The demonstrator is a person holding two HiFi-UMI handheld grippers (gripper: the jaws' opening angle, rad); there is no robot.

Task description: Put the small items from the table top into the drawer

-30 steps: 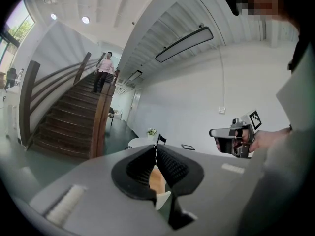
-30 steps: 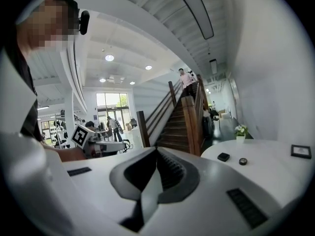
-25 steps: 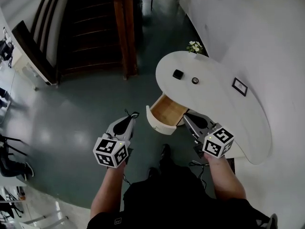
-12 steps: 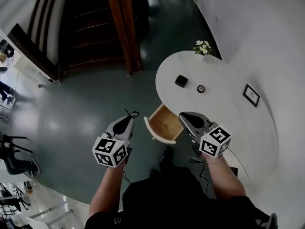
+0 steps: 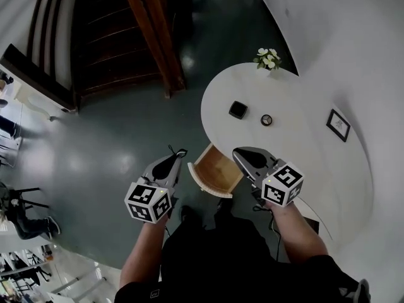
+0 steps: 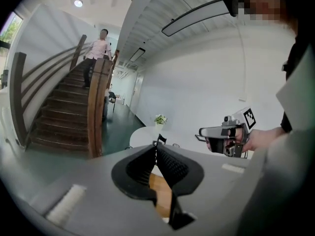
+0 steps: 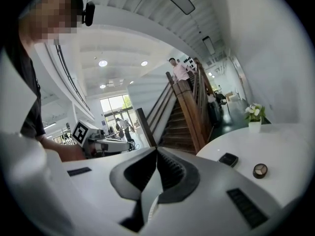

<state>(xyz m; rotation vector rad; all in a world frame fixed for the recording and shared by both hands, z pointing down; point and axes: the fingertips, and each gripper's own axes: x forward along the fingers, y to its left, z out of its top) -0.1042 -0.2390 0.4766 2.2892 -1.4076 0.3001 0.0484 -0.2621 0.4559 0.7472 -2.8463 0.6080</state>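
- A person stands at the curved near edge of a white tabletop (image 5: 303, 153), a hand-held gripper in each hand, with the drawer (image 5: 218, 167) pulled open below that edge and its wooden inside bare.
- The left hand-held gripper (image 5: 178, 152) hangs over the dark green floor (image 5: 113, 131), just left of the open drawer. Its jaws are pressed together with nothing between them.
- The right hand-held gripper (image 5: 238, 154) sits at the drawer's right side, over the tabletop's rim. Its jaws are likewise together and empty.
- Both small items lie on the tabletop beyond the drawer, well apart from either hand-held gripper. A black square item (image 5: 238, 110) lies nearer the left rim, and a small round item (image 5: 266, 120) lies just to its right without touching it.
- A vase of white flowers (image 5: 267, 58) stands at the tabletop's far end, against the white wall (image 5: 353, 36).
- A picture frame (image 5: 339, 124) lies toward the wall side, apart from the two small items.
- Bare white surface runs between the drawer's edge and the two items.
- The drawer's rounded white front juts out over the floor between the two hand-held grippers.
- Open floor spreads to the left as far as a wooden staircase (image 5: 107, 36), where the gripper views show a person (image 6: 98, 48) on the steps.
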